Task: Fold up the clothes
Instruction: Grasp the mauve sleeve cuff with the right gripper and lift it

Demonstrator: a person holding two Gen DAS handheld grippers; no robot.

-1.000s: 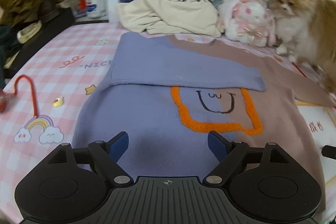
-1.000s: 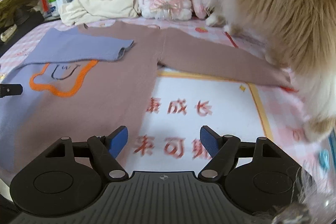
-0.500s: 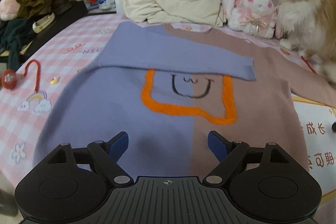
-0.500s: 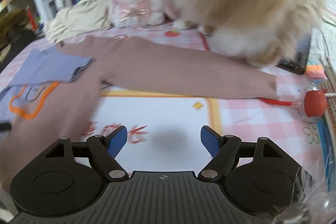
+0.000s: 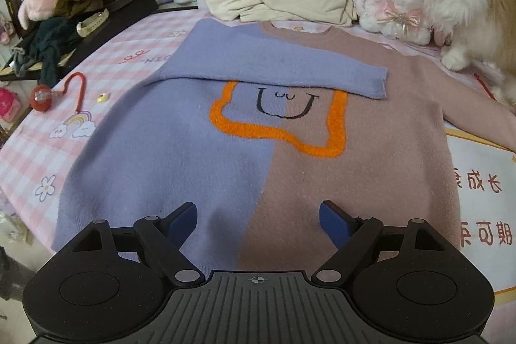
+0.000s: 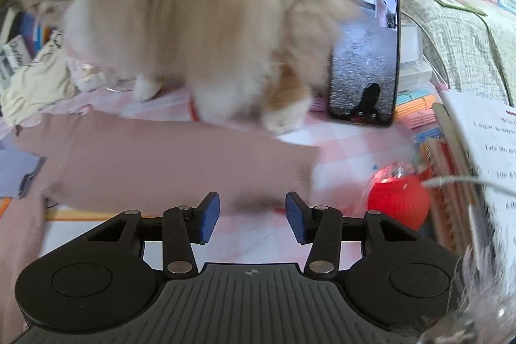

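Because the sweater (image 5: 258, 157) is soft and floppy, it will sag when lifted, so the pink sleeve (image 6: 167, 150) is best pinched at its cuff end. It lies flat on the checked bed. The left gripper (image 5: 258, 223) and right gripper (image 6: 252, 216) both gape apart, holding nothing. The cat (image 6: 206, 21) stands on the sleeve's far edge, blurry, hiding part of it.
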